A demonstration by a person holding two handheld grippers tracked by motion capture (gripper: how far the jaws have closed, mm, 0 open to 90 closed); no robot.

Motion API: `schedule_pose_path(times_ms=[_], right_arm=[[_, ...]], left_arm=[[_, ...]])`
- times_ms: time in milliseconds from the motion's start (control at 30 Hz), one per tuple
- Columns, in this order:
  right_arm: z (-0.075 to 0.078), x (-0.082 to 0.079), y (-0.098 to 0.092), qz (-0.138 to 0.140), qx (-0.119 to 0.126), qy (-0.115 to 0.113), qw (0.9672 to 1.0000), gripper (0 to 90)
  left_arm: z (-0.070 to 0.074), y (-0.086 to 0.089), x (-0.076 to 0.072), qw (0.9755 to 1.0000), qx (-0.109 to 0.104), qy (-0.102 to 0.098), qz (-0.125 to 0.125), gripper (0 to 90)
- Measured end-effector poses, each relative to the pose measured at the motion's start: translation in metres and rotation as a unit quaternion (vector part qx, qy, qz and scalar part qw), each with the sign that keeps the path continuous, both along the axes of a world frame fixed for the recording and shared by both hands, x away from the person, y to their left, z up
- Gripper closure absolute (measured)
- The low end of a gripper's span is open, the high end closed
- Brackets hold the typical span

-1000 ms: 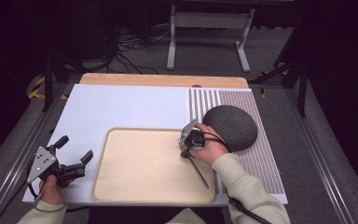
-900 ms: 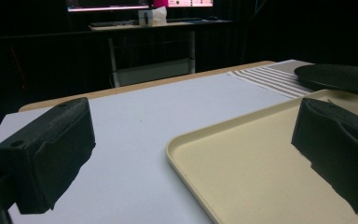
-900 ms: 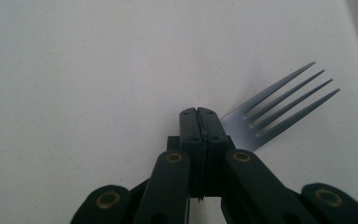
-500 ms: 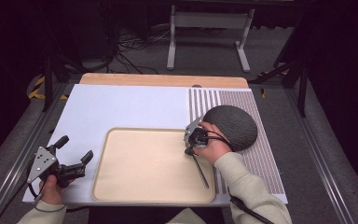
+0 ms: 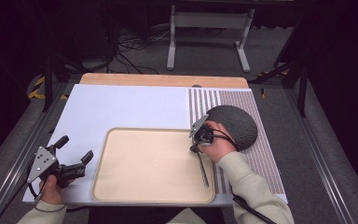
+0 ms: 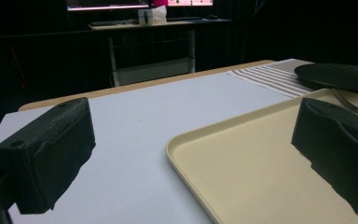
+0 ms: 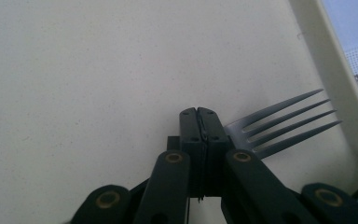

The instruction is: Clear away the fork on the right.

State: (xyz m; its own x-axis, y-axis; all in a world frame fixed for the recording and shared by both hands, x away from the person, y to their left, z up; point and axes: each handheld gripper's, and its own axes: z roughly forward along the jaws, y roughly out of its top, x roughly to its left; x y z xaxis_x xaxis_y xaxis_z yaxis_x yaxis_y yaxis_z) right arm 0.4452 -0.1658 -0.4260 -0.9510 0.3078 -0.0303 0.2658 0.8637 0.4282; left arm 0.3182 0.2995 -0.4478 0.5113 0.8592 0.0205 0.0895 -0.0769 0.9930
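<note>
A dark metal fork (image 5: pixel 203 170) lies in the beige tray (image 5: pixel 135 191) near its right rim, its handle pointing toward the person. My right gripper (image 5: pixel 196 148) points down at the fork's tine end with its jaws pressed together. In the right gripper view the shut right gripper (image 7: pixel 199 112) covers the neck of the fork (image 7: pixel 284 121), whose tines fan out to the right over the tray (image 7: pixel 74 70). My left gripper (image 5: pixel 73 150) rests open at the table's front left, beside the tray's left rim (image 6: pixel 182 156), with nothing between its fingers (image 6: pixel 51 154).
A dark round plate (image 5: pixel 235 123) sits on the striped mat (image 5: pixel 261 154) just right of the tray, touching the right hand. A pale sheet (image 5: pixel 130 107) covers the table. Beyond the far wooden edge stand a metal frame and cables on the floor.
My right gripper has shifted a little right toward the plate, and the fork's tine end has swung with it. The left gripper has not moved.
</note>
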Motion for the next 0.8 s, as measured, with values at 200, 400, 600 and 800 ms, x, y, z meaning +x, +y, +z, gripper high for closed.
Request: schedule_pose_path(times_ms=[200, 400, 600, 800], right_arm=[[0.000, 0.001, -0.003, -0.013, -0.001, -0.004, 0.9999, 89.4], [0.000, 0.001, -0.006, -0.022, 0.001, -0.001, 0.9998, 89.4], [0.000, 0.000, -0.009, -0.032, 0.003, -0.001, 0.9995, 89.4], [0.000, 0.000, -0.013, -0.039, 0.001, 0.001, 0.9992, 89.4]], left_arm=[[0.000, 0.000, 0.000, 1.0000, 0.000, 0.000, 0.000, 0.0], [0.000, 0.000, 0.000, 1.0000, 0.000, 0.000, 0.000, 0.0], [0.000, 0.000, 0.000, 1.0000, 0.000, 0.001, 0.000, 0.0], [0.000, 0.000, 0.000, 1.0000, 0.000, 0.002, -0.001, 0.0]])
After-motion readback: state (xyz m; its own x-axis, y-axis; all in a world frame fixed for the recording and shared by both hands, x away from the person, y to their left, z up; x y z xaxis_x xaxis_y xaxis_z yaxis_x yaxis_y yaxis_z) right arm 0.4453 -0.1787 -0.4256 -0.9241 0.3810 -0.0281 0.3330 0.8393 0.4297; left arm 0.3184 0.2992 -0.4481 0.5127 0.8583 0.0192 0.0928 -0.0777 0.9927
